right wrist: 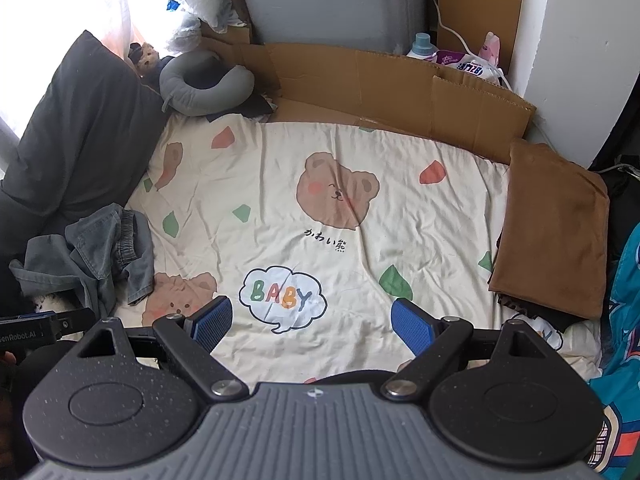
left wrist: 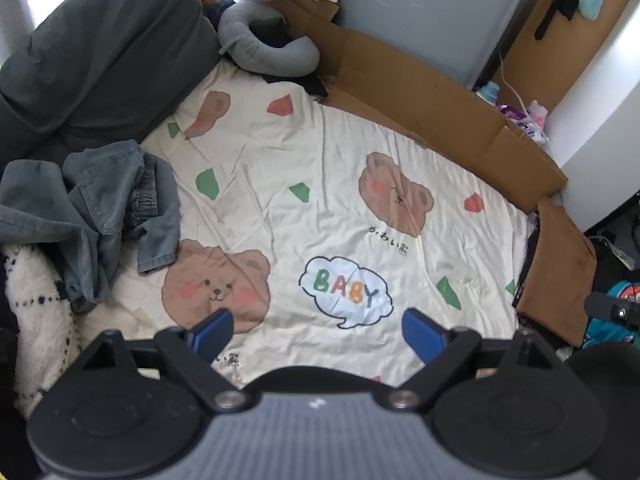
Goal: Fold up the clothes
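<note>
A crumpled pile of grey-blue denim clothes (left wrist: 100, 216) lies at the left edge of the bed; it also shows in the right wrist view (right wrist: 100, 256). A folded brown garment (right wrist: 556, 232) rests on a stack at the right edge, seen also in the left wrist view (left wrist: 560, 276). My left gripper (left wrist: 318, 334) is open and empty above the cream bear-print sheet (left wrist: 320, 184). My right gripper (right wrist: 312, 326) is open and empty above the same sheet (right wrist: 280, 200), near the "BABY" print.
A dark grey pillow (left wrist: 100, 52) and a grey neck pillow (right wrist: 204, 80) lie at the head. A cardboard wall (right wrist: 400, 88) lines the far side. A white fluffy blanket (left wrist: 36, 312) lies under the denim. Bottles (right wrist: 420, 46) stand behind the cardboard.
</note>
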Tool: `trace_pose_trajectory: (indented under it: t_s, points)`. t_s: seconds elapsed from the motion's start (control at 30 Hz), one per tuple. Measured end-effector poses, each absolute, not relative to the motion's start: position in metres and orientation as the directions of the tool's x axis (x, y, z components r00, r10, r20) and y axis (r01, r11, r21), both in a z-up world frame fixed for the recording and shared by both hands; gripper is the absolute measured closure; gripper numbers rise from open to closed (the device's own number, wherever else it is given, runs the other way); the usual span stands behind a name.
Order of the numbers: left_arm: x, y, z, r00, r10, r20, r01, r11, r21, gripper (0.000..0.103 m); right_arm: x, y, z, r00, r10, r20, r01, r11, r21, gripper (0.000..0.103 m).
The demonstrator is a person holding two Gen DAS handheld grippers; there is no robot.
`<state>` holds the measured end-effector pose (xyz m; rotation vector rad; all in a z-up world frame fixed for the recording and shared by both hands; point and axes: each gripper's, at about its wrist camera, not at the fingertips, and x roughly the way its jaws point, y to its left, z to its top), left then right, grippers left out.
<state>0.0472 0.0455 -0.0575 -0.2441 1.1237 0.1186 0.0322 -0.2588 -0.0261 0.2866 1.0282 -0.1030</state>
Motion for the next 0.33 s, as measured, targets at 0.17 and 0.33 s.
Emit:
trace_pose_trajectory:
  t_s: [0.17,0.33]
  points:
    - [0.0466,0.0477,-0.0576,0.432,-0.033,-0.901,-0.219,0.966,-0.140,0.010,0.0314,-0.2564,-0.0256,0.518,0.040,-0.855,0.219,0.960,0.177,0.012]
    - [0.0465,0.0497,-0.0584,0.432,-0.040,-0.901,-0.223,0.963,-0.150,0.010,0.0315,-0.2562,-0.0255,0.518,0.042,-0.854,0.222,0.958,0.182,0.012]
